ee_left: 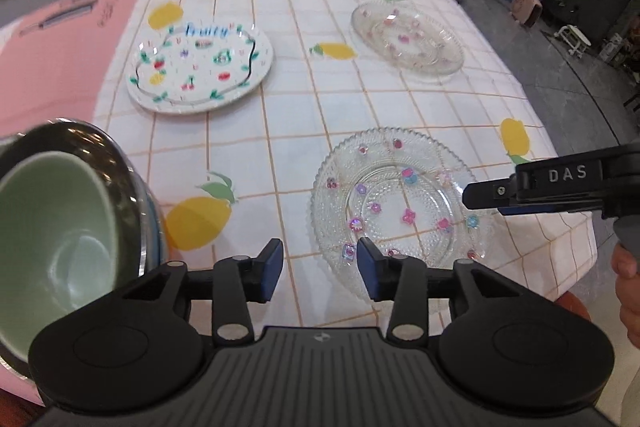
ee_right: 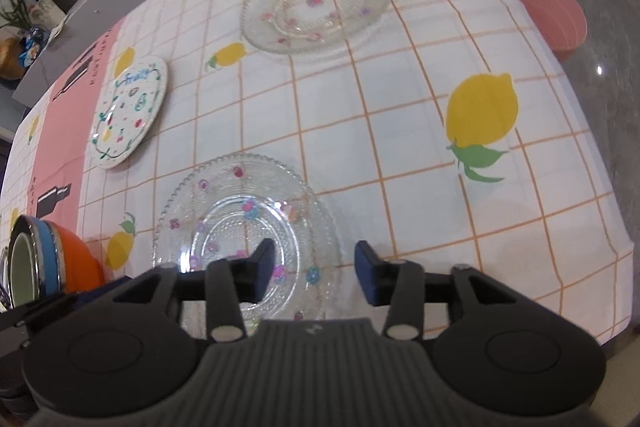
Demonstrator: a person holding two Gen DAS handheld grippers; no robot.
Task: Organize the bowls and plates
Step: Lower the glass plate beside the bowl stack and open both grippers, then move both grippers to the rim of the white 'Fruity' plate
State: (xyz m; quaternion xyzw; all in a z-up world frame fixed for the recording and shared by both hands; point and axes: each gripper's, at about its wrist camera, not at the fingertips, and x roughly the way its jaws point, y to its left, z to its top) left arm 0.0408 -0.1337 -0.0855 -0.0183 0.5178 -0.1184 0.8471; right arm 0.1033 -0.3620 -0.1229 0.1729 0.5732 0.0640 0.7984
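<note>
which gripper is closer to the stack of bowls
Left. The left gripper hovers right beside the stack of bowls; the right gripper is farther off, over the near glass plate.

— The bowl stack [ee_left: 60, 219] runs off the left edge from the left wrist; I only get the green bowl [ee_left: 48, 235] inside a dark one, and just slivers of the rims below.

— Same from the right wrist: the stack [ee_right: 44, 267] is cut at the edge, and the near glass plate [ee_right: 244, 219] disappears under the right gripper [ee_right: 314, 269].

— The lettering on the white plate [ee_left: 200, 63]?

— Blurred. And the right gripper [ee_left: 532, 189] is only partly in frame; I can't see its fingertips there.
</note>
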